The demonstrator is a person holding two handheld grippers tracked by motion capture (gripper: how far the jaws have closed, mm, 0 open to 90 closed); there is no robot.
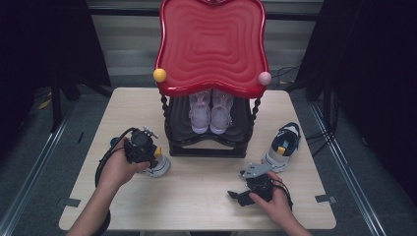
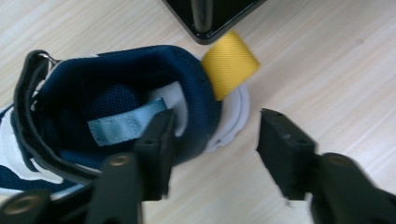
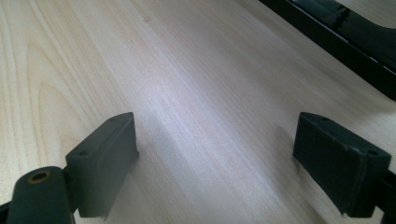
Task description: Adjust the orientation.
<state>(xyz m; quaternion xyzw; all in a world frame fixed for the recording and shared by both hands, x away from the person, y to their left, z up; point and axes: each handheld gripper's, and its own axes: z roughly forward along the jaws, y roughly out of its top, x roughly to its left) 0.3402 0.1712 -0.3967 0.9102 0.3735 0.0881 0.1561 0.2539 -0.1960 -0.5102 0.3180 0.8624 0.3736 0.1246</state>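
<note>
While the right hand-held gripper [image 1: 235, 195] lies low on the counter [image 1: 206, 196] nearest the person, in front of the black shoe rack [image 1: 206, 142] and a little to its right, its jaws stand wide apart with nothing but bare wood between them, as the right gripper view shows. Farther in, at the front left corner of the rack, the left hand-held gripper [image 2: 212, 149] reaches down over a navy and white shoe [image 2: 116, 116] that sits on the counter just beside the rack's base. One jaw stands inside the shoe's opening against the padded heel collar and the other stands outside the heel over the wood, so the heel wall lies between them; the outer jaw is plainly clear of it, and the jaws are partly open without a grip. A yellow pull tab [image 2: 230, 63] sticks out from the heel toward the rack's corner. Off the rack's front right corner a second navy and white shoe [image 1: 284, 146] stands alone. On the rack's lower shelf sits a pair of pale pink shoes [image 1: 210, 112], and a red wavy tray [image 1: 212, 44] tops the rack.
</note>
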